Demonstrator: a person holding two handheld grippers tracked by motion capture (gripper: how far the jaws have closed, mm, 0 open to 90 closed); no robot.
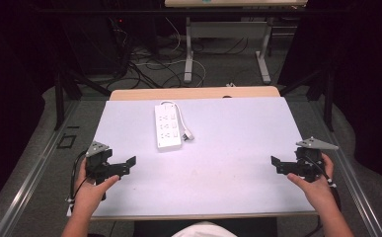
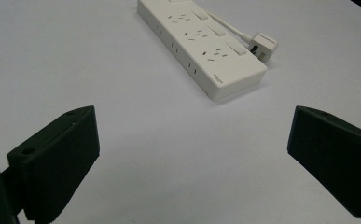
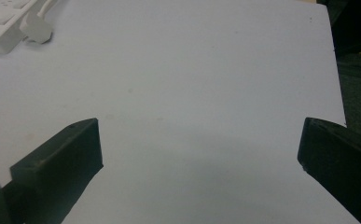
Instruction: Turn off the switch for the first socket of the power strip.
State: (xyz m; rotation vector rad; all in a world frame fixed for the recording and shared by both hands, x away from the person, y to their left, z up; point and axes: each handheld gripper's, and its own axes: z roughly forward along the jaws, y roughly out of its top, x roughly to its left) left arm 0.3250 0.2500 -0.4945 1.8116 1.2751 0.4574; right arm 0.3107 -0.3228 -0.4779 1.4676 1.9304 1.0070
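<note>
Progress: nothing begun | strip (image 1: 168,127) untouched, upper centre of tabletop (image 1: 238,163) | left tool (image 1: 117,167), right tool (image 1: 285,165): jaws wide apart, empty

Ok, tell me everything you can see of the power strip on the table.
The power strip is a long white block, plastic by its look, lying flat on the white table, left of centre toward the far edge. Three socket groups with switches beside them run along its top. Its white cord loops round to a plug resting beside it. Neither gripper touches it.

power strip (image 3: 1,18) and its plug (image 3: 36,29) cut off at the right gripper view's edge
</note>
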